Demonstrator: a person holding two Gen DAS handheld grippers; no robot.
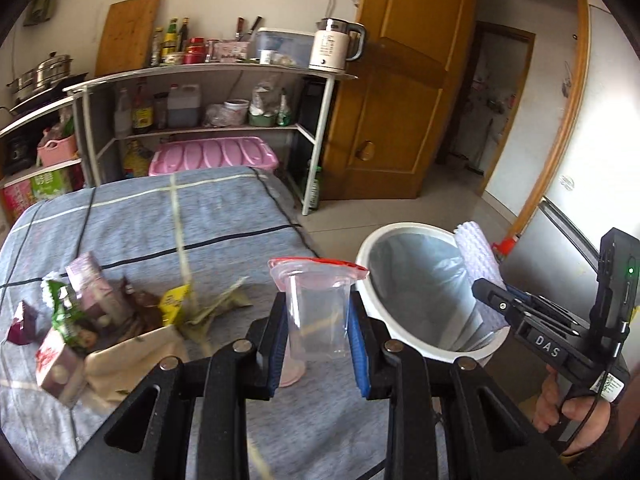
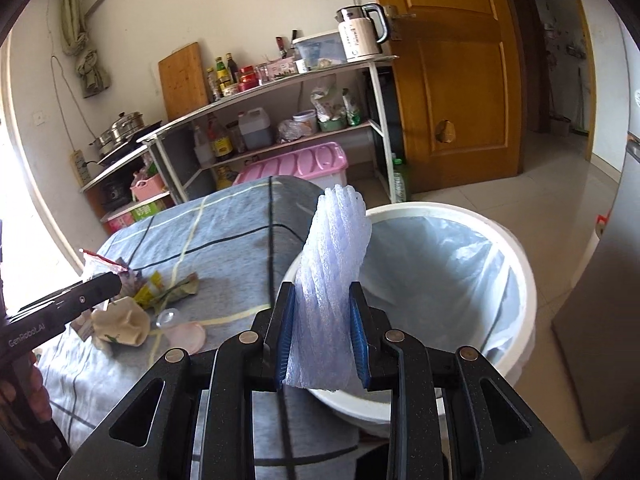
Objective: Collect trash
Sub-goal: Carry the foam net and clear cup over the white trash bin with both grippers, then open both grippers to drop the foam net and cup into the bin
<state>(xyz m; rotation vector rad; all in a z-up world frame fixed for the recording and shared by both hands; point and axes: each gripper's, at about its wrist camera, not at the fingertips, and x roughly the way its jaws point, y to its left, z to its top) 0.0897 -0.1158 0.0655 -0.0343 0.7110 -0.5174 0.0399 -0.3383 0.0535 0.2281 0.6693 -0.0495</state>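
My left gripper (image 1: 318,300) is shut on a clear zip bag (image 1: 316,280) with a red seal strip, held over the grey checked tablecloth (image 1: 160,232) beside the bin. My right gripper (image 2: 322,290) is shut on a white foam net sleeve (image 2: 336,248) that stands upright over the near rim of the white bin (image 2: 440,210), which has a clear liner. More trash lies on the cloth: cartons and wrappers (image 1: 80,312), a crumpled beige bag (image 2: 120,326), and a clear cup with a pink lid (image 2: 182,332). The left wrist view also shows the bin (image 1: 400,236) and the right gripper (image 1: 486,292).
A metal shelf rack (image 1: 320,140) with bottles, a kettle (image 1: 336,44) and a pink box (image 1: 216,156) stands behind the table. A wooden door (image 2: 452,80) stands open onto a tiled floor (image 2: 568,184). A grey cabinet (image 2: 608,300) is to the right of the bin.
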